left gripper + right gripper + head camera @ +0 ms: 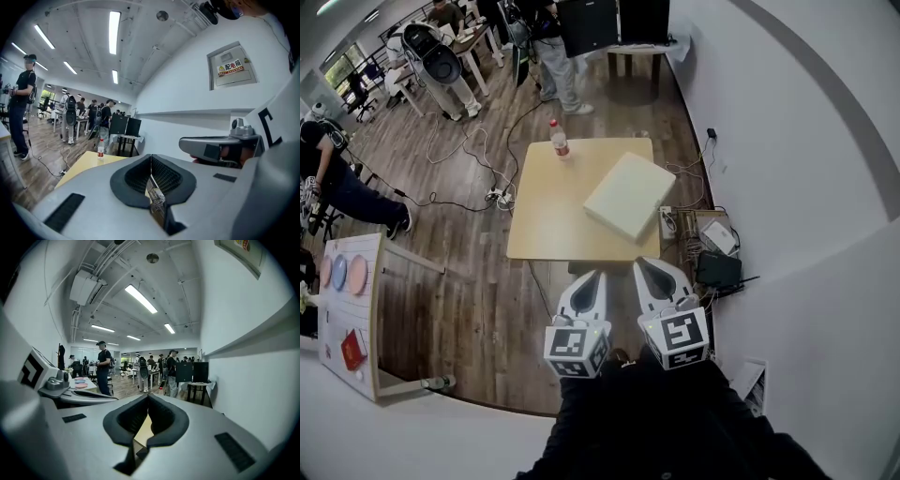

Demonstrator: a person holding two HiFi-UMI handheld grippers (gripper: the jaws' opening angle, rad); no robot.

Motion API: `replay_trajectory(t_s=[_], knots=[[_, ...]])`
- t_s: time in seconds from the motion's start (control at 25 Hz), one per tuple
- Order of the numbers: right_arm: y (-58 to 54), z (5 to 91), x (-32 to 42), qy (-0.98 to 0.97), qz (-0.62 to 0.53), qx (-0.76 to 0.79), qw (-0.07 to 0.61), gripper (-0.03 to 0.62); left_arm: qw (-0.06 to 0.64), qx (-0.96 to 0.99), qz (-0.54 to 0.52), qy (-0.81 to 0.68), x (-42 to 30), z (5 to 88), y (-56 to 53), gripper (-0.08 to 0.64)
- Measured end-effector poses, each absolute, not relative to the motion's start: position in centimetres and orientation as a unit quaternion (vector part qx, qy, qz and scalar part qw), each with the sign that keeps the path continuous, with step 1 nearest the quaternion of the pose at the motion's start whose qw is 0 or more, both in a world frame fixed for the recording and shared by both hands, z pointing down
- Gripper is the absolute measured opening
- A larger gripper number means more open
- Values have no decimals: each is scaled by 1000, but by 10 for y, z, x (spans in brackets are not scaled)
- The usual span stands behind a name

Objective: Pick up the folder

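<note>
Folder [629,195] lies flat and skewed on the table's [544,234] right half, near the far right corner, well ahead of both grippers. Left gripper [591,278] and right gripper [649,267] hang side by side just short of the table's near edge, each with its jaws pressed together and nothing between them. Only the head view shows the folder. The left gripper view shows a bottle [100,148] upright at the table's far edge and the right gripper beside it. The right gripper view shows people standing far down the room. Cables [469,155] trail over the floor on the left, and boxes [712,253] sit by the wall [787,141] at the right.
</note>
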State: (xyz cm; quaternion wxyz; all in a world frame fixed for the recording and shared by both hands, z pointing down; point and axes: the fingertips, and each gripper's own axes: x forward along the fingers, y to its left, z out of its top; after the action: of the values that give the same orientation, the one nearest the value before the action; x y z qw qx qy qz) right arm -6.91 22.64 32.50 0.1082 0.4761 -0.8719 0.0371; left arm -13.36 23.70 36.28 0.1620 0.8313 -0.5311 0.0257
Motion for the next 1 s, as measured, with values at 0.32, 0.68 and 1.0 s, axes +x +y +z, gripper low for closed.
replay_trajectory(t_s=[0.32,0.68,1.0], knots=[[242,345,-97,-877,50,461,125,23,187,823,39,-535,-157,385,252,34],[250,356,-109,-877,55,459,134,23,192,817,40,-542,-174,394,264,34],[211,366,-94,-867,64,474,138,23,203,810,43,-548,-179,404,237,34]])
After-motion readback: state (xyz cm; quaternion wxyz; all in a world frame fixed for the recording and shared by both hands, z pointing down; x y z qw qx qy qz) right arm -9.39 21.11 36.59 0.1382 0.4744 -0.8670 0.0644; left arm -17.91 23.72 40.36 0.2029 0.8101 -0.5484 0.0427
